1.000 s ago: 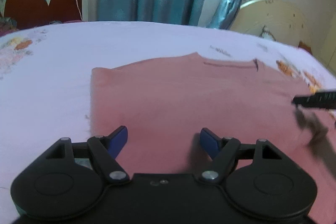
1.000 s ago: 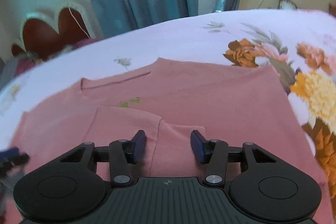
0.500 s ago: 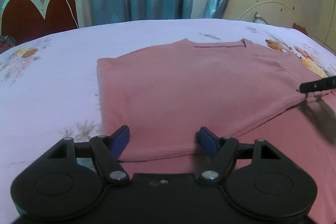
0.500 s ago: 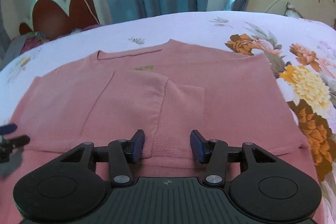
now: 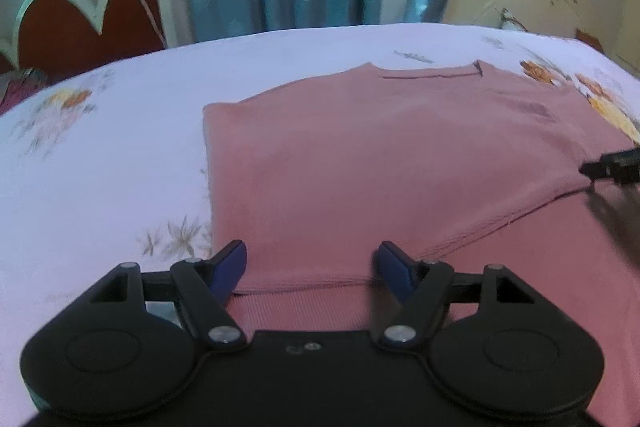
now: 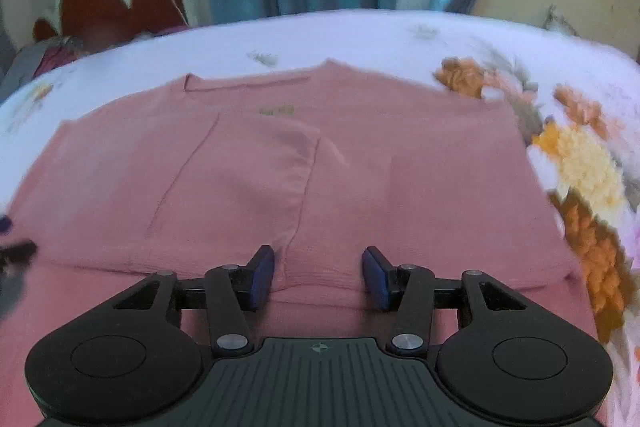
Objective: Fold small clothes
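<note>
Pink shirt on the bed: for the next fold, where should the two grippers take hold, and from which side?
Probably the near hem of the pink shirt, left gripper and right gripper spaced along it, coming low from the near side. That edge lies flat and free just ahead of both open grippers; the neckline is at the far end.

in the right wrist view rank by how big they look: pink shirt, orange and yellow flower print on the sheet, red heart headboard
1. pink shirt
2. orange and yellow flower print
3. red heart headboard

The headboard stands farther back, so its small look may owe to distance.
</note>
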A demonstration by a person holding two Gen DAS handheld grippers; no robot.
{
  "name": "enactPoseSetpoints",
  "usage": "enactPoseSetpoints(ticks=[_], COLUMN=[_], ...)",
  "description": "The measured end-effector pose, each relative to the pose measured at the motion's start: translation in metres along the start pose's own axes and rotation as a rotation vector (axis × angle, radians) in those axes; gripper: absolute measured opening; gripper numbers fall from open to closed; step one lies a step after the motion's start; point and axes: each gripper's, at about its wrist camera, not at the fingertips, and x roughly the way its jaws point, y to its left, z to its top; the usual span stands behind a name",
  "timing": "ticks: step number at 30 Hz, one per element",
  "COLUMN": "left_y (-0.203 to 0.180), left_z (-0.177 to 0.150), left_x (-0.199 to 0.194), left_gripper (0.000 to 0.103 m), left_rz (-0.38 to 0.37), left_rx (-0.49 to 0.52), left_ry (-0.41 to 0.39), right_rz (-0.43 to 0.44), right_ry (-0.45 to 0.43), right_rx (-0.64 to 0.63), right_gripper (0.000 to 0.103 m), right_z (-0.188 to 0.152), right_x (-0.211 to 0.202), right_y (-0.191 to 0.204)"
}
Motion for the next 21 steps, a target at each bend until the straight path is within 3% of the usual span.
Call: enactPoseSetpoints(ticks=[5,6,7,8,12,15,20,21], left_y=[-0.004,-0.006,-0.01,-0.014,-0.022,-0.021,-0.011,-0.009], left_z=[-0.007,-0.007,-0.009,-0.013,-0.042,-0.064,-0.095,-0.102], left_x=[-0.007,-0.013,-0.02,-0.028,-0.057,-0.082,-0.12,-0.127], left_gripper=[0.072,0.073,0.082,0.092,0.094,0.089,0.07,0.067], left_rz=[0.025,0.031,0.047,0.069,0.104,0.107,0.076,0.064], left_rx=[0.005,0.01,0.021,0.028,0.022,-0.011,-0.111,-0.138], left_ry=[-0.023,-0.015,-0.014,-0.013,0.01,0.016,0.045,0.049], right_rz=[-0.008,-0.018,-0.037,-0.033,0.026,0.039,0.049,0.065], right_ry=[-0.03,-0.052,-0.062,-0.07,-0.069,-0.066,-0.053,-0.051], right_rx=[0.005,0.038,0.061,0.077,0.174,0.206,0.284,0.318], right_gripper=[0.049,0.055,0.066,0.067,0.067,0.067,0.066,0.062], right_z=[-0.005,-0.007,-0.009,-0.013,-0.034,-0.055,-0.097,-0.107], right_x=[-0.017,-0.025,-0.033,-0.041,-0.073,-0.102,-0.151,-0.16], right_y=[-0.004,-0.009,-0.015,-0.022,-0.06,-0.085,-0.123,-0.133])
